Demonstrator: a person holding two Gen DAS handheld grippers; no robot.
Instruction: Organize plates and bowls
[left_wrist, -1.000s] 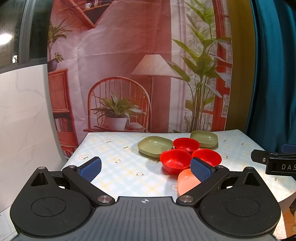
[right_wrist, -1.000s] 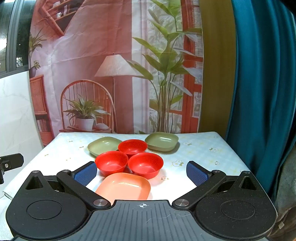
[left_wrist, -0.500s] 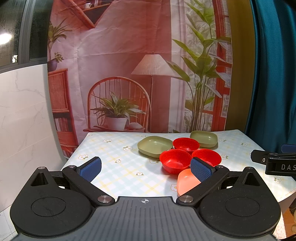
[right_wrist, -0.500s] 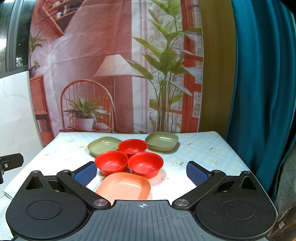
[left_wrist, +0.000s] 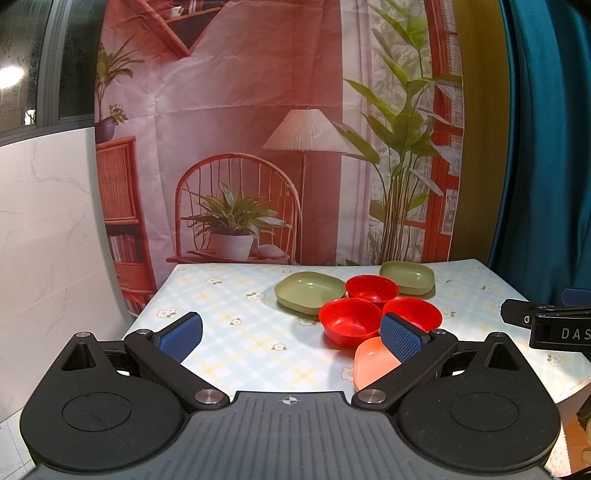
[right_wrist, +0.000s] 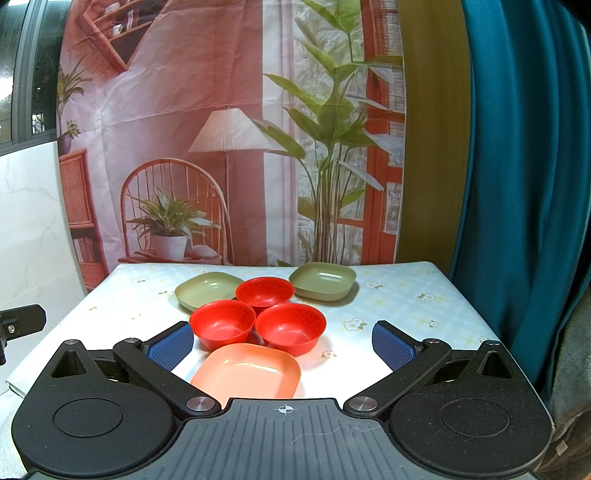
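Note:
Three red bowls sit in a cluster on the table: a far one (right_wrist: 264, 291), a left one (right_wrist: 222, 323) and a right one (right_wrist: 291, 327). An orange square plate (right_wrist: 246, 374) lies nearest me, partly hidden behind my right gripper's body. A green plate (right_wrist: 205, 290) rests at far left, a deeper green dish (right_wrist: 323, 281) at far right. My right gripper (right_wrist: 282, 341) hangs open above the orange plate, holding nothing. My left gripper (left_wrist: 291, 334) hovers open left of the cluster, and its right finger hides part of the orange plate (left_wrist: 371, 363).
The table (right_wrist: 406, 306) has a pale checked cloth with flowers. A printed backdrop hangs behind it, and a teal curtain (right_wrist: 517, 184) is on the right. The table's left half (left_wrist: 221, 295) shows bare cloth. The right gripper's tip (left_wrist: 546, 325) juts into the left wrist view.

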